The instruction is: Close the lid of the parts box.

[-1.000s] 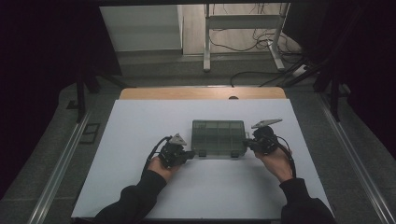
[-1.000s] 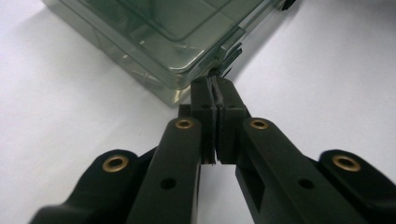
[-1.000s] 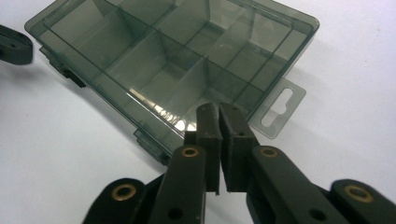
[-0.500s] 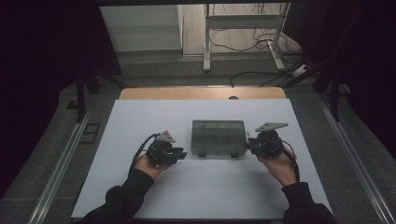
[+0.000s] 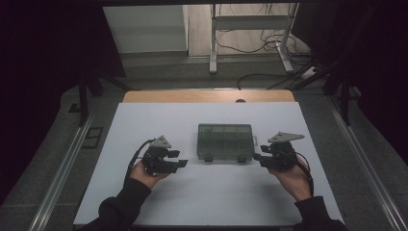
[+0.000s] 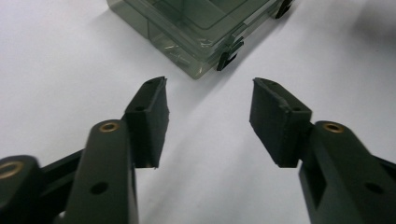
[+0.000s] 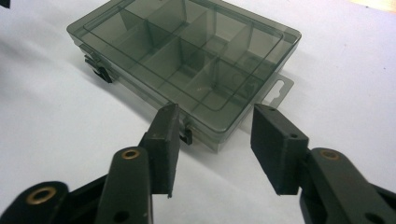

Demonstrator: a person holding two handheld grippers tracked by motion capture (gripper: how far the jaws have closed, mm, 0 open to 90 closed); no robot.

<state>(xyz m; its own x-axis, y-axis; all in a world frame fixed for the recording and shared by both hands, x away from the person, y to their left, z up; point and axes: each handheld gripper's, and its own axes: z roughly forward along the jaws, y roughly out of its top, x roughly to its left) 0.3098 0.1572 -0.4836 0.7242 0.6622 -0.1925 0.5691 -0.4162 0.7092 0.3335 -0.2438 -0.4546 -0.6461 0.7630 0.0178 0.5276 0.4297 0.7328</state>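
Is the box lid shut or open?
Shut. The lid lies flat on the box, and the black latches sit down over its front edge.

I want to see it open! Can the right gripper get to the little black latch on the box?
Probably yes. The right gripper is open, right at the box, with the latch just past one jaw and nothing between them.

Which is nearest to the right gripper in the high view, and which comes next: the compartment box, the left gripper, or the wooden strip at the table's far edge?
1. Compartment box: just to the left of the right gripper, near its open jaws.
2. Left gripper: beyond the box, on the table's left side.
3. Wooden strip: at the far edge, farthest away.
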